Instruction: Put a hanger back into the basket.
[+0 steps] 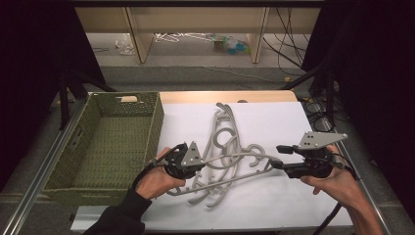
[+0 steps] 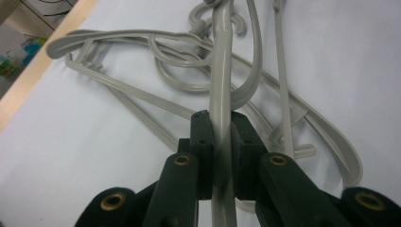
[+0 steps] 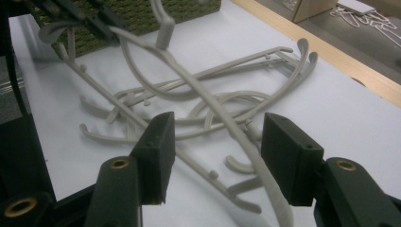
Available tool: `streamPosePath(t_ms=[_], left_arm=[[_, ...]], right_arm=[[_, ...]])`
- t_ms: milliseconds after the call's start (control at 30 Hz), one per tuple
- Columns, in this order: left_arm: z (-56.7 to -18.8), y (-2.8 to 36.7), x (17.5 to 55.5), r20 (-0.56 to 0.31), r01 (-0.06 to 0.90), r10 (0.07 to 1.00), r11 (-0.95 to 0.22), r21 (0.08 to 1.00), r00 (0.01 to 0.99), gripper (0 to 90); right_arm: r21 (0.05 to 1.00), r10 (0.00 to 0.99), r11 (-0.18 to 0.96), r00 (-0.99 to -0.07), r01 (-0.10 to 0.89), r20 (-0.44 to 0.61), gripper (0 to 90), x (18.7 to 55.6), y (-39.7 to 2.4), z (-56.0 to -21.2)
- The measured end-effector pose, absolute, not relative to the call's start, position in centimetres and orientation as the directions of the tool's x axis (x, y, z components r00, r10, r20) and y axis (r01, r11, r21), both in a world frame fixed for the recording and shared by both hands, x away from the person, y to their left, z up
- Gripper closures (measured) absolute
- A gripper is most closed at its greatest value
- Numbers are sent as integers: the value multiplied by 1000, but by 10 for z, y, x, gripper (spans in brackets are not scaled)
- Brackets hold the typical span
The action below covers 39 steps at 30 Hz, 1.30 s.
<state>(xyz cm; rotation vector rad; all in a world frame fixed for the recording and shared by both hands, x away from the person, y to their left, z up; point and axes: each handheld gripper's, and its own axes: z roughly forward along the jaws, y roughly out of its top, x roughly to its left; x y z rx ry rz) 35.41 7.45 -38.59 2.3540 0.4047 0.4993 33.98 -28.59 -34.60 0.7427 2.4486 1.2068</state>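
My left claw (image 2: 221, 142) clamps one grey hanger (image 2: 222, 80), lifted off the pile (image 1: 220, 147); right claw (image 3: 217, 161) stands open around it. Basket (image 1: 63, 171) is empty: nothing stowed yet.

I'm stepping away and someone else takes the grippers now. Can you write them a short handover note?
Left gripper: shut on one arm of the lifted hanger.
Right gripper: open, its jaws either side of the same hanger's other arm, pads not pressing.
Things: the pile of grey hangers lies tangled on the white sheet; the green basket at the left holds no hangers.
Done: one hanger raised from the pile.
Left, probably: free it from the tangle and move it, likely to the basket.
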Motion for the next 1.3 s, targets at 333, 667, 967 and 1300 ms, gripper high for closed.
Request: streamPosePath(t_ms=[333,667,967,1300], left_arm=[[-347,91,363,205,200,477,-667,718,855,812],[-308,130,379,118,262,555,-557,788,824,812],[-282,176,385,89,295,629,-479,827,772,812],[-276,246,388,68,340,727,-399,851,683,812]], right_arm=[[802,608,467,-793,372,14,387,327,-291,-362],[790,620,454,-783,413,53,372,325,-291,-388],[788,618,454,-784,416,59,368,325,-290,-395],[787,649,422,-756,449,83,312,326,-295,-407]])
